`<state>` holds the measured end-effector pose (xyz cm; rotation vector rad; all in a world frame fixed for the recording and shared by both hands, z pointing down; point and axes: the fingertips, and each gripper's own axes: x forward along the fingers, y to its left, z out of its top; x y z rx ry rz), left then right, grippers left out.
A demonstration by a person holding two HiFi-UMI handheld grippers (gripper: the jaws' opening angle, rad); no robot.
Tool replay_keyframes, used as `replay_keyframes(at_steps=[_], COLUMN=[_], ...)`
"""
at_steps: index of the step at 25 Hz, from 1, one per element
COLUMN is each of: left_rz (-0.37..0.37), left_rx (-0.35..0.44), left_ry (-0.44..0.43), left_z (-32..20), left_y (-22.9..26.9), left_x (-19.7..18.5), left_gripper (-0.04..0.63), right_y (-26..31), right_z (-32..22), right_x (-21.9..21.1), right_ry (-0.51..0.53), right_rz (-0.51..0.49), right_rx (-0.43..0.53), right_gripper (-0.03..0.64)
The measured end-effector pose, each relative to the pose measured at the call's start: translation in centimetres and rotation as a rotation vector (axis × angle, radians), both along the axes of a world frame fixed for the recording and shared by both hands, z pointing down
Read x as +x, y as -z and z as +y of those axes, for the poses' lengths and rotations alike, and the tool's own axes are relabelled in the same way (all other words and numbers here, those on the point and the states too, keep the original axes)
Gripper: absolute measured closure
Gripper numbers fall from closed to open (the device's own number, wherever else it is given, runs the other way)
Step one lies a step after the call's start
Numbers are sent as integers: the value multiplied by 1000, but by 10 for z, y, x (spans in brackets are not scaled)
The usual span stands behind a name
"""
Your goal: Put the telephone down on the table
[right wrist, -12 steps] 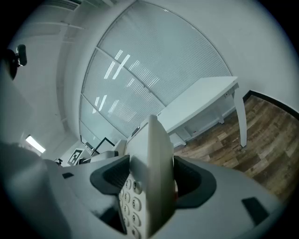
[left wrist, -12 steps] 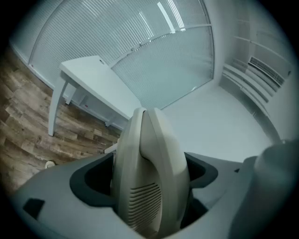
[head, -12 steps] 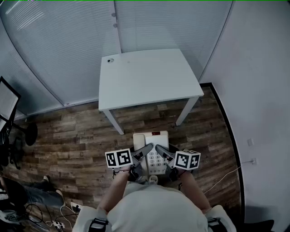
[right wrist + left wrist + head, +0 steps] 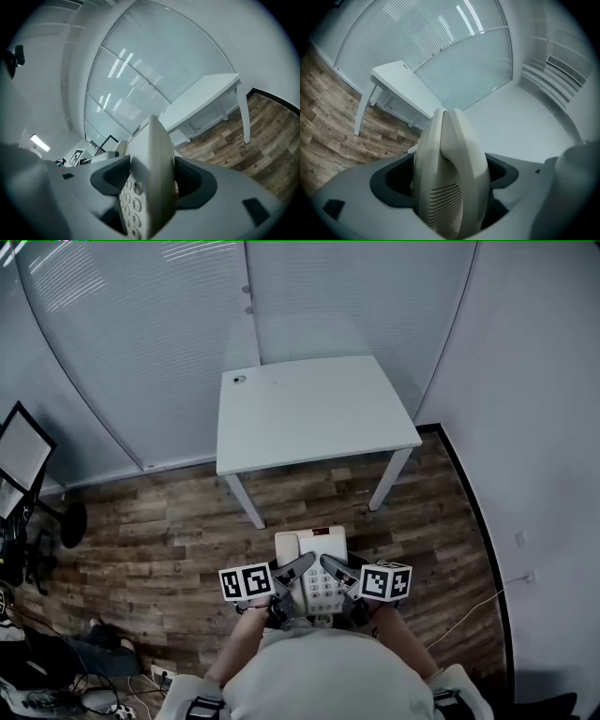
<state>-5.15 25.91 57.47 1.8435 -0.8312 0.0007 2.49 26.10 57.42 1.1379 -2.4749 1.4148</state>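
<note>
The left hand-held gripper (image 4: 300, 565) and right hand-held gripper (image 4: 332, 567) each clamp 1 side of the telephone (image 4: 315, 554), likely sharing its weight, holding it level over the wooden floor (image 4: 169, 540), well short of the tabletop (image 4: 309, 409).

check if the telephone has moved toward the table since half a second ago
Cannot tell: the telephone now sits a touch lower against the table's front leg, but the head view itself shifted.

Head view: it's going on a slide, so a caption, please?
Left hand-held gripper and right hand-held gripper hold a telephone short of the table.
</note>
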Motion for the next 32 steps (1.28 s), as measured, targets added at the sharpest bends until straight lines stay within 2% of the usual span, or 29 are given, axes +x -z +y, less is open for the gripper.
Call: replay_keyframes(at_steps=[10, 32], left_rz=[-3, -23], left_rx=[23, 20], left_ry=[28, 84], left_z=[1, -10], left_y=[3, 0], left_x=[5, 21], left_gripper=[170, 170], right_y=[3, -3], right_z=[-1, -15], right_x=[6, 22], right_ry=[17, 56], right_rz=[-4, -34], right_rx=[23, -9], right_gripper=[311, 311])
